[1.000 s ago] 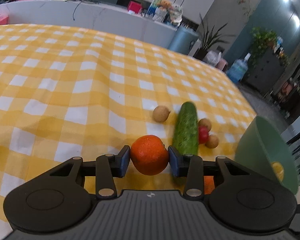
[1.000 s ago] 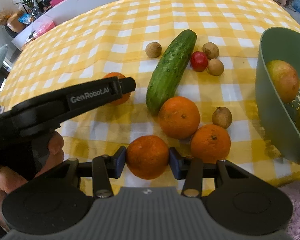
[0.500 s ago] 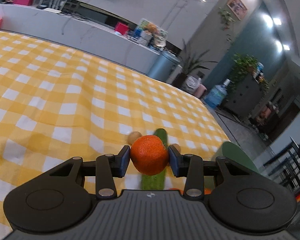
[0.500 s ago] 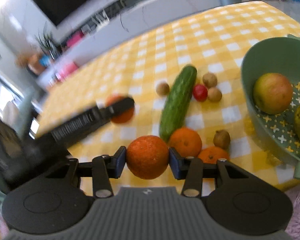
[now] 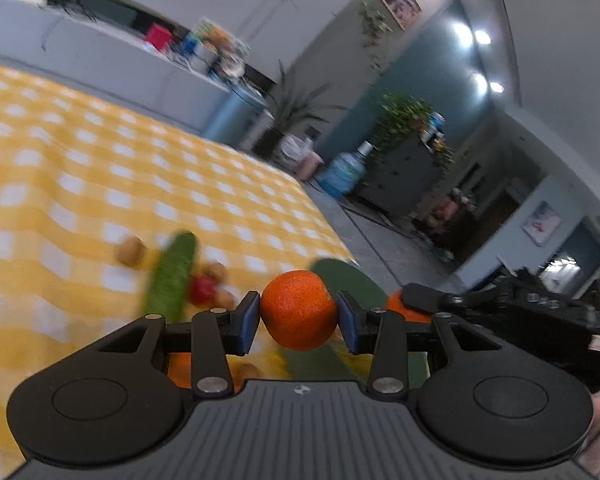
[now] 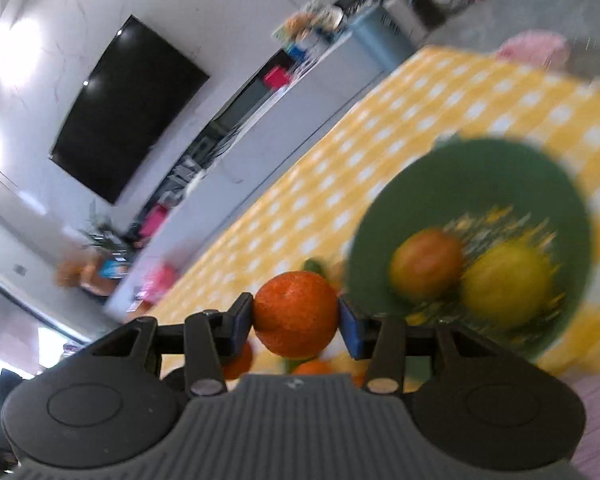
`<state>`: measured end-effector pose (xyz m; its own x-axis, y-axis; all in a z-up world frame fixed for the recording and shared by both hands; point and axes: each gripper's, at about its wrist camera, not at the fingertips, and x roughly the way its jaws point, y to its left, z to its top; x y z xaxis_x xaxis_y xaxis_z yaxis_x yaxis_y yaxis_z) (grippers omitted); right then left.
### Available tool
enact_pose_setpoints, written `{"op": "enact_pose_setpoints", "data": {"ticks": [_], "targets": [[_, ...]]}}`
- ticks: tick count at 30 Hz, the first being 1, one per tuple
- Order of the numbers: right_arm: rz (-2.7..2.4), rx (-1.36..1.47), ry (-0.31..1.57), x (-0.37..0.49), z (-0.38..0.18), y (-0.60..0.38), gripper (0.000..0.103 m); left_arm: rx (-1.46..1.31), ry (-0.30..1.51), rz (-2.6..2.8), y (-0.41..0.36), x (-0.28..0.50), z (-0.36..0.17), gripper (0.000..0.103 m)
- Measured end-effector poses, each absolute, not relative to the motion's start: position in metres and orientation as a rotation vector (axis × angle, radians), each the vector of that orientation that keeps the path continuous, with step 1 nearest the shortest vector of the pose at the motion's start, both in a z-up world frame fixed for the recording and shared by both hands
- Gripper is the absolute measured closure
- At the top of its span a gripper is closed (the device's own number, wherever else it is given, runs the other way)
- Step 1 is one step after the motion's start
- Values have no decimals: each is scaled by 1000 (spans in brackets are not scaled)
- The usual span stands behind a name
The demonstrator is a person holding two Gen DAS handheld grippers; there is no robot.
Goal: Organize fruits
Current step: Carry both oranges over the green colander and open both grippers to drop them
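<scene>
Yellow-and-white checked tablecloth (image 5: 80, 184) covers the work surface, with a grey counter and a wall-mounted dark screen (image 6: 128, 108) in the background.

Left gripper (image 5: 299, 316): both blue pads press against an orange (image 5: 299, 310), one on each side, at a moderate opening. The fruit is round, so it has no evident long axis. It is held above the cloth.

Beyond the left gripper, toward the upper left of its view, a cucumber (image 5: 172, 276) lies flat on the cloth; its long axis runs from near the gripper away and slightly rightward, far tip pointing toward the table's far edge. A small red fruit (image 5: 202, 290) sits just beside its right flank, with small brown fruits (image 5: 130, 251) near both sides. All are motion-blurred.

Right gripper (image 6: 296, 320): its pads are closed on a second orange (image 6: 296, 314), likewise at a moderate opening and clear of the cloth. This view is rolled, so the table appears tilted.

Just right of and beyond the second orange stands a green bowl (image 6: 388, 216) on the cloth. It contains a reddish-yellow fruit (image 6: 426, 264) and a yellow fruit (image 6: 508, 282), touching or nearly so. More oranges (image 6: 236, 364) lie below the right gripper, partly hidden.
</scene>
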<state>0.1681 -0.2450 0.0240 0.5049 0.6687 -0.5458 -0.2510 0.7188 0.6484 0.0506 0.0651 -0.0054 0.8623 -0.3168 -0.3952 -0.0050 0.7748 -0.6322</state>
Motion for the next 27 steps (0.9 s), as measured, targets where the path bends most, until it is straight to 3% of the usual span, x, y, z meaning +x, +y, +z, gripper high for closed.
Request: {"op": "enact_pose_setpoints", "data": {"ticks": [13, 15, 18, 27], "targets": [[431, 480, 1007, 178, -1, -278, 58, -606, 592, -299, 11, 86, -7, 57], [430, 487, 1010, 177, -3, -282, 43, -599, 599, -299, 5, 89, -8, 57], [416, 507, 992, 175, -1, -289, 34, -603, 608, -298, -1, 92, -10, 57], [352, 681, 793, 170, 11, -322, 30, -637, 632, -306, -6, 113, -7, 57]]}}
